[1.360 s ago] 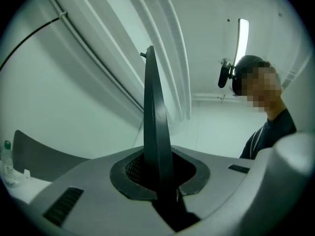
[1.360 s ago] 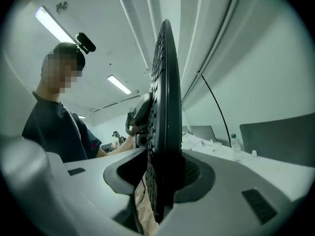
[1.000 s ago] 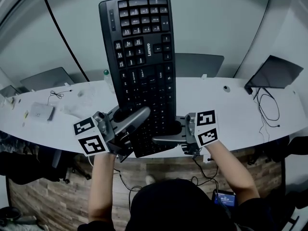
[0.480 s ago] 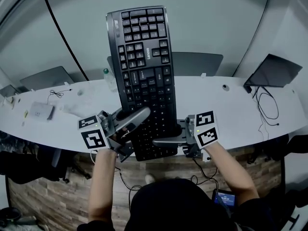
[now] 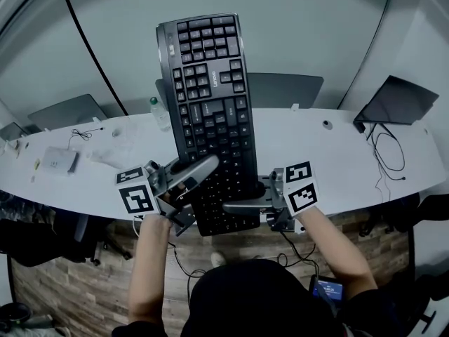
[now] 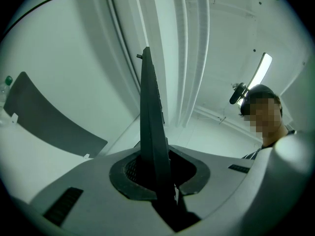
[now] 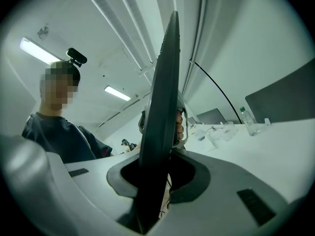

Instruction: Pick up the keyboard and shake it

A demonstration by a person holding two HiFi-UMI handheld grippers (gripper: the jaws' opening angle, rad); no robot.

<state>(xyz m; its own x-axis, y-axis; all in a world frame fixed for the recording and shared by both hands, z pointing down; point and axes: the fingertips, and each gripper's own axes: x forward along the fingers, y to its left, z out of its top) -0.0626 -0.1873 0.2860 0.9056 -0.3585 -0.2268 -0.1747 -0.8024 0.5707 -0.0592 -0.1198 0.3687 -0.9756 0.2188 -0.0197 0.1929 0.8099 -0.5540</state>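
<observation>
A black keyboard (image 5: 210, 111) is held off the white table (image 5: 351, 163), its long side running away from me and its keys facing up toward the head camera. My left gripper (image 5: 202, 171) is shut on its near left edge. My right gripper (image 5: 237, 204) grips the near right edge, its jaws still closing with the keyboard between the pads. In the left gripper view the keyboard (image 6: 150, 122) shows edge-on, rising from the left gripper (image 6: 158, 183). In the right gripper view the keyboard (image 7: 162, 112) likewise stands up out of the right gripper (image 7: 152, 188).
On the curved table lie a closed laptop (image 5: 66, 112) at left, a dark laptop (image 5: 401, 102) with cables (image 5: 387, 153) at right, a plastic bottle (image 5: 158, 113), a small box (image 5: 59, 161) and a grey panel (image 5: 287, 90) behind the keyboard. A person wearing a head camera appears in both gripper views.
The keyboard's far end has dropped lower in the head view and swung slightly right. The left gripper has shifted a little right; both grippers stay on the near end.
</observation>
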